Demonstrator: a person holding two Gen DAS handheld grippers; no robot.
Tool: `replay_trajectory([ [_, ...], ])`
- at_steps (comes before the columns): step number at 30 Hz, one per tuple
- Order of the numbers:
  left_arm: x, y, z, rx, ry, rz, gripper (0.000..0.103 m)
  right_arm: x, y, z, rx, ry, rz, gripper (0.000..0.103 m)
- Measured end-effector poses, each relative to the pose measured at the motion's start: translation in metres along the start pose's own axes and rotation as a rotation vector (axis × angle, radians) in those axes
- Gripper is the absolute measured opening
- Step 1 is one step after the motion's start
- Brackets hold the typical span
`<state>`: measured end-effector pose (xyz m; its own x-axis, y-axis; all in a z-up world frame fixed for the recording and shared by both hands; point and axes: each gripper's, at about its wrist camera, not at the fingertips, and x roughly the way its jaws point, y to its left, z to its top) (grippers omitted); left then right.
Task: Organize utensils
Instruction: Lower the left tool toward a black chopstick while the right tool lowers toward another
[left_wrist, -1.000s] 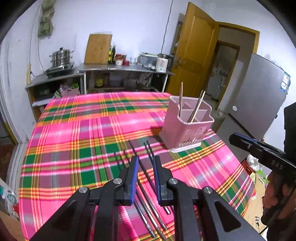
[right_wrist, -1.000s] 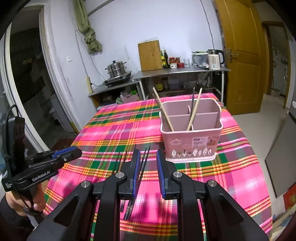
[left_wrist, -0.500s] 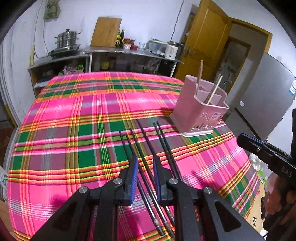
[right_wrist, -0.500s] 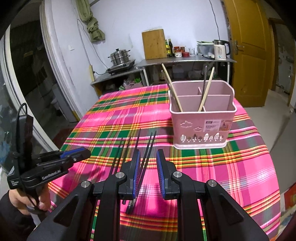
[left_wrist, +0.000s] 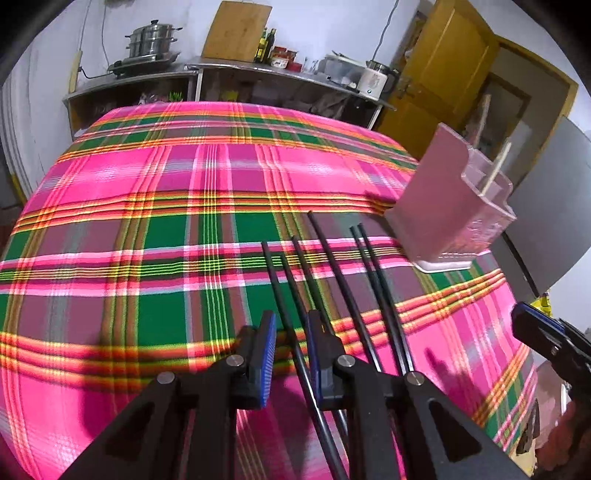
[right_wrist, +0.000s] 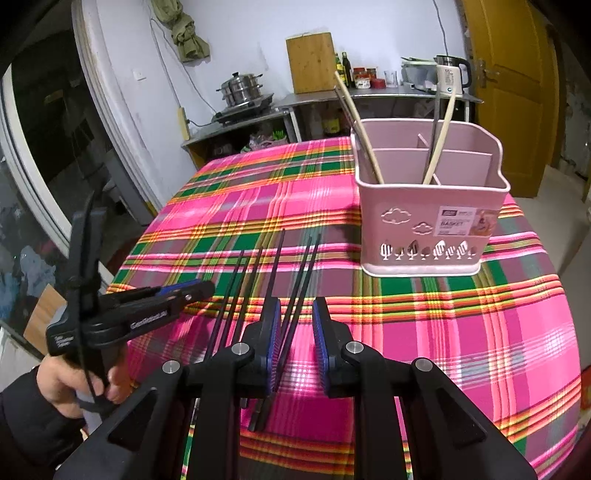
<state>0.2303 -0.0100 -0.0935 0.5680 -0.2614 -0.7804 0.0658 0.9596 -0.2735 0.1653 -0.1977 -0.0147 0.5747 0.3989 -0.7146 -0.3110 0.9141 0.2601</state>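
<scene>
**Grippers poised over chopsticks on plaid-covered desk**

Five black chopsticks (left_wrist: 325, 266) lay loose and roughly parallel on the pink, green and orange plaid cloth (left_wrist: 177, 206) that covered the desk, toward its near edge, their thin tips pointing at the far edge. The left gripper (left_wrist: 290, 354) hung low above them with its jaws apart and nothing clamped — one black stick ran through the gap between the blue pads (left_wrist: 269, 354), but whether either pad touched it could not be told. In the right wrist view the right gripper (right_wrist: 295, 347) was likewise parted and empty, with a pair of the sticks (right_wrist: 299, 280) passing under its left pad.

A pink utensil basket (right_wrist: 428, 229) stood upright on the cloth just beyond the sticks' tips, nearer the desk's right edge. It held two pale wooden chopsticks (right_wrist: 437, 140) leaning in its front compartments — one tilted left, one tilted right — and a grey one (right_wrist: 436, 122) behind them.

The person's left hand (right_wrist: 74, 380) gripped the left tool's handle off the desk's left edge. Against the far wall stood a metal counter (right_wrist: 369, 96) with a stacked steamer pot (right_wrist: 242, 88), a wooden cutting board (right_wrist: 312, 62), bottles and a white kettle (right_wrist: 448, 79), beside a yellow door (right_wrist: 513, 85).
</scene>
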Motion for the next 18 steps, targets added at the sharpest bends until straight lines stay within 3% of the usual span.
replay_trajectory([
  [6, 0.023, 0.004, 0.005, 0.000, 0.020, 0.029, 0.016, 0.016, 0.001, 0.001, -0.005, 0.023, 0.006, 0.018],
  [18, 0.022, 0.013, 0.005, 0.038, 0.003, 0.043, 0.009, 0.061, 0.013, 0.011, -0.028, 0.077, 0.029, 0.018],
])
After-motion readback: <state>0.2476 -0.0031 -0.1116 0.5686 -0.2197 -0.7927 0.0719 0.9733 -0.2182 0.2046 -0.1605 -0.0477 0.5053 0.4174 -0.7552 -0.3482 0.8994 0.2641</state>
